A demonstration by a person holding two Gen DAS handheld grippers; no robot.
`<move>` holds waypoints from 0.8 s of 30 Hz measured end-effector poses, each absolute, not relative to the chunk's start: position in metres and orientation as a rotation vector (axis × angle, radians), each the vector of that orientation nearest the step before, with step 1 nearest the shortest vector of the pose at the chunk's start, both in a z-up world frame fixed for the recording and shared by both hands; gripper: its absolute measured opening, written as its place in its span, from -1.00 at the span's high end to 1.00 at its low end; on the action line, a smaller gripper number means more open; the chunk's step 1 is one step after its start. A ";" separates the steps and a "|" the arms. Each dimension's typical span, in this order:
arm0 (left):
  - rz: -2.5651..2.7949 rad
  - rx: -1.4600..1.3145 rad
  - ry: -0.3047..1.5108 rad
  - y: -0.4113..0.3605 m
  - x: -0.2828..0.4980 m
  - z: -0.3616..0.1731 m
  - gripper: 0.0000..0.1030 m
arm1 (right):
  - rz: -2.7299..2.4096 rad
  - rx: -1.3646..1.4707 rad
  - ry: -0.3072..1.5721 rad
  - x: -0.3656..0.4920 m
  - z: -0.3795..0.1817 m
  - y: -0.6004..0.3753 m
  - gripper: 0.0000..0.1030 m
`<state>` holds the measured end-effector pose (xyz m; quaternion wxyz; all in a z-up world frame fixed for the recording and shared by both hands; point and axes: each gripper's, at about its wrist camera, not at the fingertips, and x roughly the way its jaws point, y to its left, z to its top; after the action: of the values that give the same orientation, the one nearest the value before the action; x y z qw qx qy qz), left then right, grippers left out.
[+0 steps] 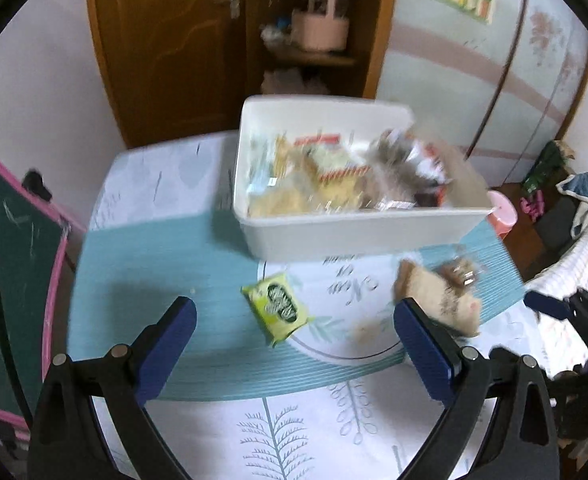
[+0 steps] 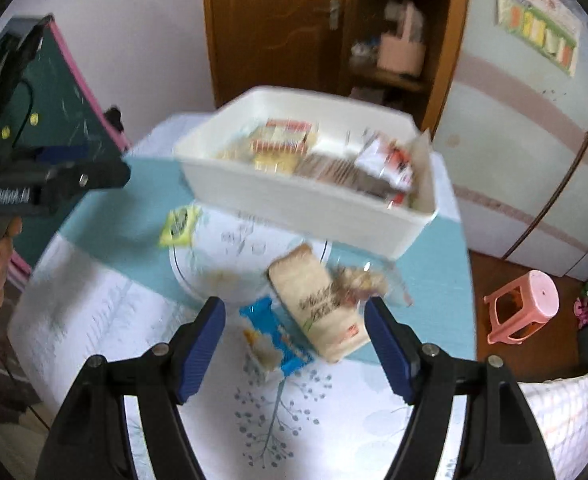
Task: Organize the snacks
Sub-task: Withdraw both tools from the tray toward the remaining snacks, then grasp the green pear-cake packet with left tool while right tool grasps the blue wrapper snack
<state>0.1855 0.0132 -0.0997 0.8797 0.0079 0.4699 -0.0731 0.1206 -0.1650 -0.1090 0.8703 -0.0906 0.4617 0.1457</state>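
A white bin (image 1: pixel 358 232) (image 2: pixel 294 200) with several snack packs stands at the back of the table. A green-yellow snack pack (image 1: pixel 278 309) (image 2: pixel 179 226) lies in front of it. A beige bread pack (image 1: pixel 450 300) (image 2: pixel 320 300) lies to the right, and a blue snack pack (image 2: pixel 277 340) lies near it. My left gripper (image 1: pixel 294 320) is open and empty, above the green pack. My right gripper (image 2: pixel 296 318) is open and empty, above the blue and beige packs. The left gripper also shows in the right wrist view (image 2: pixel 53 180).
The table has a teal and white patterned cloth (image 1: pixel 153 272). A green chalkboard (image 1: pixel 9 264) stands to the left. A wooden cabinet (image 1: pixel 197 40) is behind. A pink stool (image 2: pixel 522 308) stands on the floor to the right. A white basket (image 1: pixel 566 292) is at right.
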 end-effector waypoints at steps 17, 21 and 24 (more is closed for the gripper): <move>-0.014 -0.244 1.213 0.032 0.235 -0.207 -0.87 | 0.419 -0.222 1.096 0.133 -0.181 -0.150 -0.06; 0.006 -0.291 1.225 0.035 0.241 -0.216 -0.74 | 0.432 -0.242 1.109 0.133 -0.189 -0.142 0.13; 0.013 -0.265 1.214 0.032 0.242 -0.217 -0.55 | 0.430 -0.238 1.109 0.133 -0.190 -0.139 0.13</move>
<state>0.2419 0.0324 -0.2170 0.8131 -0.1242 0.5687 0.0062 0.1332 -0.1389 -0.1905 0.8217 -0.1119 0.5211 0.2020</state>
